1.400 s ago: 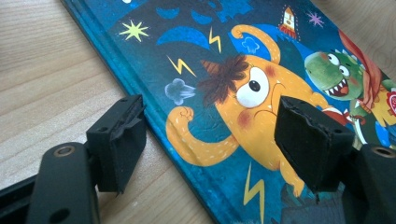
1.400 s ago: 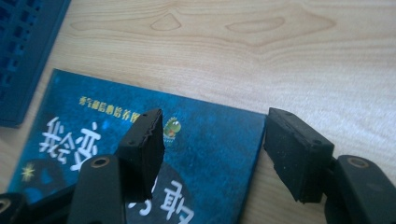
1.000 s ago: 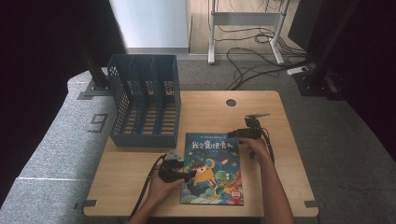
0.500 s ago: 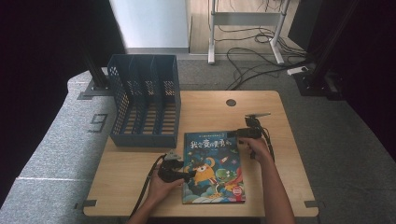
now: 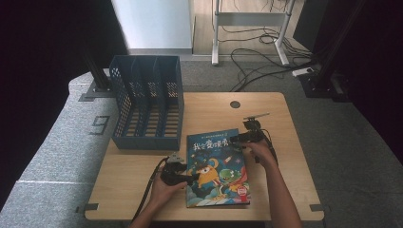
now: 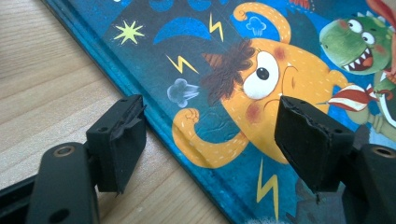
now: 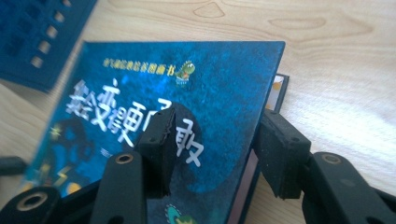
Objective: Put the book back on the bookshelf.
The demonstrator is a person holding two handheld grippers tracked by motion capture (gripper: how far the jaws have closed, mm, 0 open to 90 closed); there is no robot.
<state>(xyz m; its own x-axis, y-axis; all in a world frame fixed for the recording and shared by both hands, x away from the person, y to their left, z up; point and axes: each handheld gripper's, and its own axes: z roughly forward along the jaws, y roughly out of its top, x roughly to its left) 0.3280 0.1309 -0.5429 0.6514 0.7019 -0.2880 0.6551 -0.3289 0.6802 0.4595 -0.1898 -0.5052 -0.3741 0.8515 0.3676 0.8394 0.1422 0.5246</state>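
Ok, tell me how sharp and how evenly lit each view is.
High view: dim, dark curtains at both sides, book small but readable. Left gripper view: bright, crisp on the cover's cartoon monster. Right gripper view: the title is smeared, the blue file rack soft.

High view overhead facing table (image 5: 285, 156), gripper views close, sharing book (image 5: 216, 171)

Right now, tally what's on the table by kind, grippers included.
Picture book: 1
Blue file rack: 1
Grippers: 2, left gripper and right gripper
Total: 4
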